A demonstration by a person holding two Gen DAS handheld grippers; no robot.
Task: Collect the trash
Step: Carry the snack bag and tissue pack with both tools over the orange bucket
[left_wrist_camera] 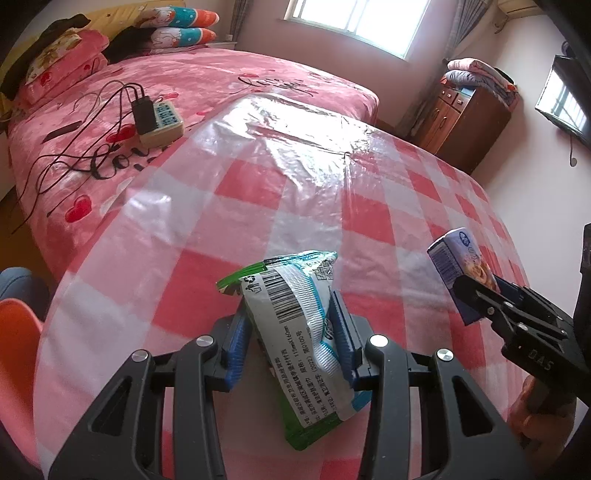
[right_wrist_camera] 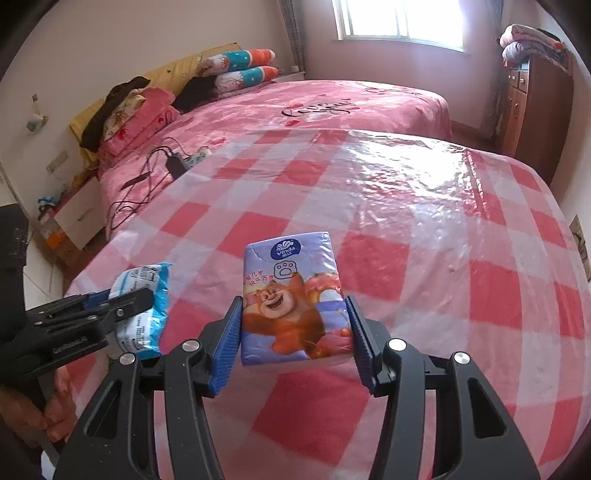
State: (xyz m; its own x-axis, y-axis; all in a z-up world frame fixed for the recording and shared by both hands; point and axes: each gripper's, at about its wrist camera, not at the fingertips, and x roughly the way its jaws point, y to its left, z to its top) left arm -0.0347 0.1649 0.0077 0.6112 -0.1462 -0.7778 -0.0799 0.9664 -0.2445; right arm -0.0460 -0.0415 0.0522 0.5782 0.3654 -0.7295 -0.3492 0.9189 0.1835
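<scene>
The tabletop [right_wrist_camera: 424, 229], under pink-checked plastic, shows no litter left on its visible surface. The right gripper [right_wrist_camera: 293, 332] has its fingers clamped on a purple tissue pack [right_wrist_camera: 291, 295], and the left gripper [left_wrist_camera: 291, 343] pinches a crumpled wet-wipe packet [left_wrist_camera: 295, 325]; both are held above the near edge. Pickup appears complete; the next move calls for a bin, none in view.

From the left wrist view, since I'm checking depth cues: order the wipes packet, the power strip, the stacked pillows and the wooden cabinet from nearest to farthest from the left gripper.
1. Wipes packet, clamped in the left gripper.
2. Power strip, left, on the bed.
3. Wooden cabinet at right and stacked pillows at the headboard: too close to call.
</scene>
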